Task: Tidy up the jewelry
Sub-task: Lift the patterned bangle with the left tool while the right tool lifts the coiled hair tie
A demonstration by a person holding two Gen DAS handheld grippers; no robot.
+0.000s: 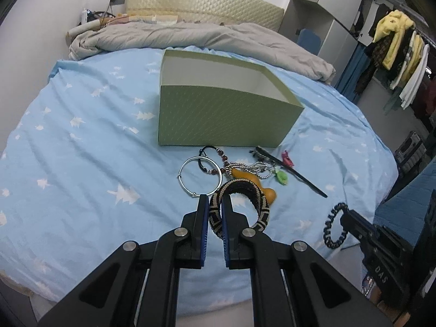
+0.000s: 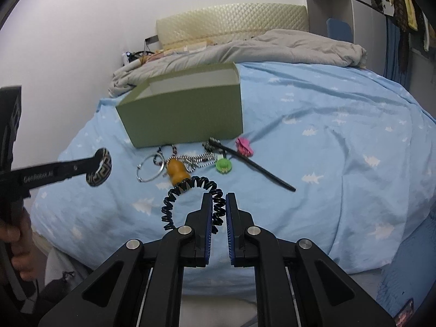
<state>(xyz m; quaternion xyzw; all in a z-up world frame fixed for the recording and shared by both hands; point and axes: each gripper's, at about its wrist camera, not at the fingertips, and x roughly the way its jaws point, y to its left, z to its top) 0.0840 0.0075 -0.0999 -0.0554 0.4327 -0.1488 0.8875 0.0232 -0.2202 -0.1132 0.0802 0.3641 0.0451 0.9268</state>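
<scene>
Beyond both tools, the open green box point(image 1: 223, 111) sat on the bed point(image 1: 81, 141). Left tool point(image 1: 215, 204) clamped a woven bangle point(image 1: 239, 204), right tool point(image 2: 218, 203) pinched a coiled hair tie point(image 2: 190, 188); each likely needed clearing the rim before release.

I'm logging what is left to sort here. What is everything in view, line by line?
Box: one, green, open, on the bed.
Bed sheet: one, light blue with white shapes.
Duvet: one, grey, bunched by the headboard.
Silver bangle: one, on the sheet before the box.
Beaded strands: number unclear, red and silver, tangled beside the bangle.
Orange pendant: one, among the strands.
Black hair stick: one, right of the beads.
Pink clip: one.
Green clip: one.
Woven bracelet: one, black and beige, in the left tongs.
Coil hair tie: one, black, in the right tongs.
</scene>
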